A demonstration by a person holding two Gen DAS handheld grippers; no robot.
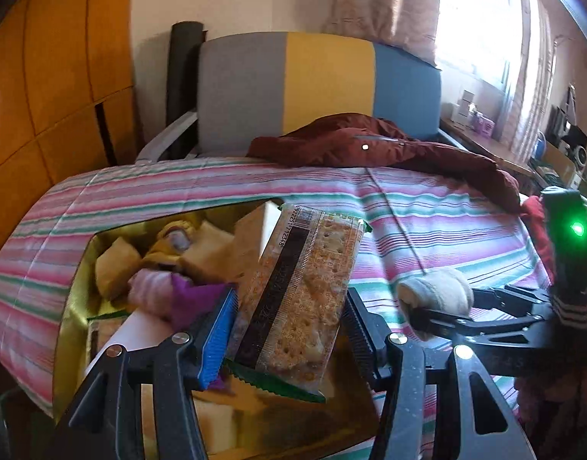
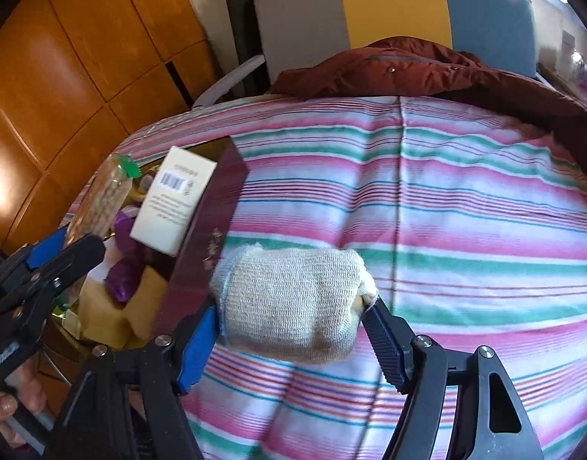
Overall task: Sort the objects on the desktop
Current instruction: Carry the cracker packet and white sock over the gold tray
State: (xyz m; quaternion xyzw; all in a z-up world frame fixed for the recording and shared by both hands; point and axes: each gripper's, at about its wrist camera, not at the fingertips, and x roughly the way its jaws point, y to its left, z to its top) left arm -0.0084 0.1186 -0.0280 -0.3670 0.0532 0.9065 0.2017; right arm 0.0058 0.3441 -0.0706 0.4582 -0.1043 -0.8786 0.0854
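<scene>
Left gripper point(image 1: 289, 326) clamps a light, brittle cracker packet point(image 1: 297, 291) mid-length above the gold box point(image 1: 69, 306) at nine o'clock; right gripper point(image 2: 293, 318) squeezes a soft rolled sock point(image 2: 293, 303), forgiving anywhere

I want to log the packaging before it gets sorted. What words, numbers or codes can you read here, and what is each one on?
"6922251712348", roughly, some digits unsure: barcode number along the edge of the cracker packet held in the left gripper.
Dark strip on the cracker packet: printed characters, too blurred to read.
White box in the gold tray: a barcode, a short heading and lines of small print, all too small to read.
Rolled sock in the right gripper: no text.
</scene>
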